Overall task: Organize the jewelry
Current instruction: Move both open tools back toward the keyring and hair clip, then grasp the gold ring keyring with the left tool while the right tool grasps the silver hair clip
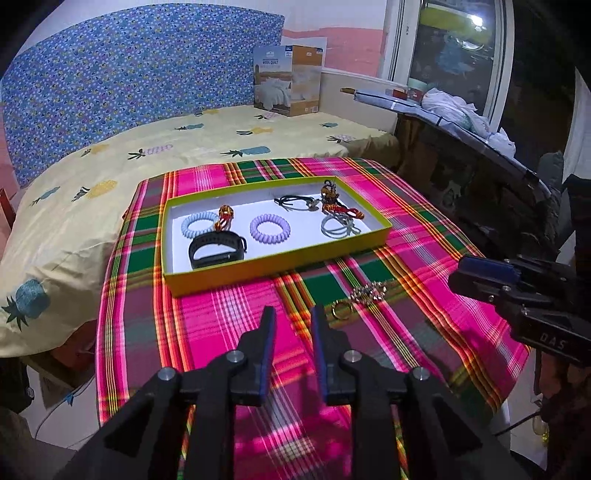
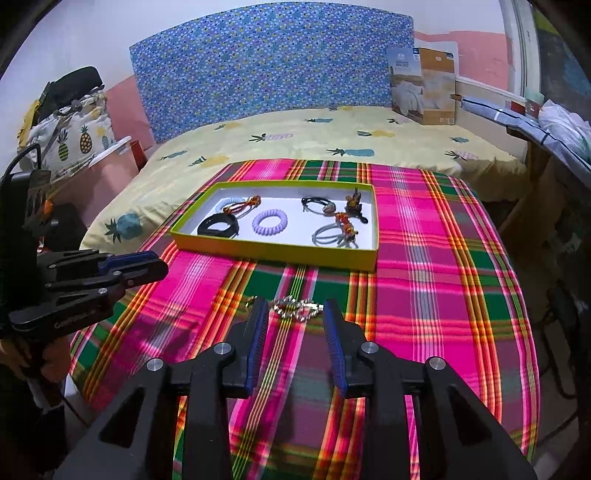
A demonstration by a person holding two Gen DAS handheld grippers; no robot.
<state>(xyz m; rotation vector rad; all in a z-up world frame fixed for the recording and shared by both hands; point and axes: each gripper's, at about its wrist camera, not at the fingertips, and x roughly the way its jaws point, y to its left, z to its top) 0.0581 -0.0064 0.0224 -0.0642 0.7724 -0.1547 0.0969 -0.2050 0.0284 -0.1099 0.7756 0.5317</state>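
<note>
On the plaid worktop [image 2: 424,295], at twelve o'clock of our right tool [image 2: 293,325], jaws partly apart and empty, lies the chain [image 2: 295,309]: light, limp, slippery; we would pinch its bunched middle.

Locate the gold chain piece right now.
The gold chain lies on the plaid cloth, outside the yellow tray, just beyond the open right gripper.

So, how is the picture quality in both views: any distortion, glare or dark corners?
Left wrist view: strong fisheye bending, dark corners, bright glare in the window. Right wrist view: the same bending, the tray sharp, the chain slightly soft.
</note>
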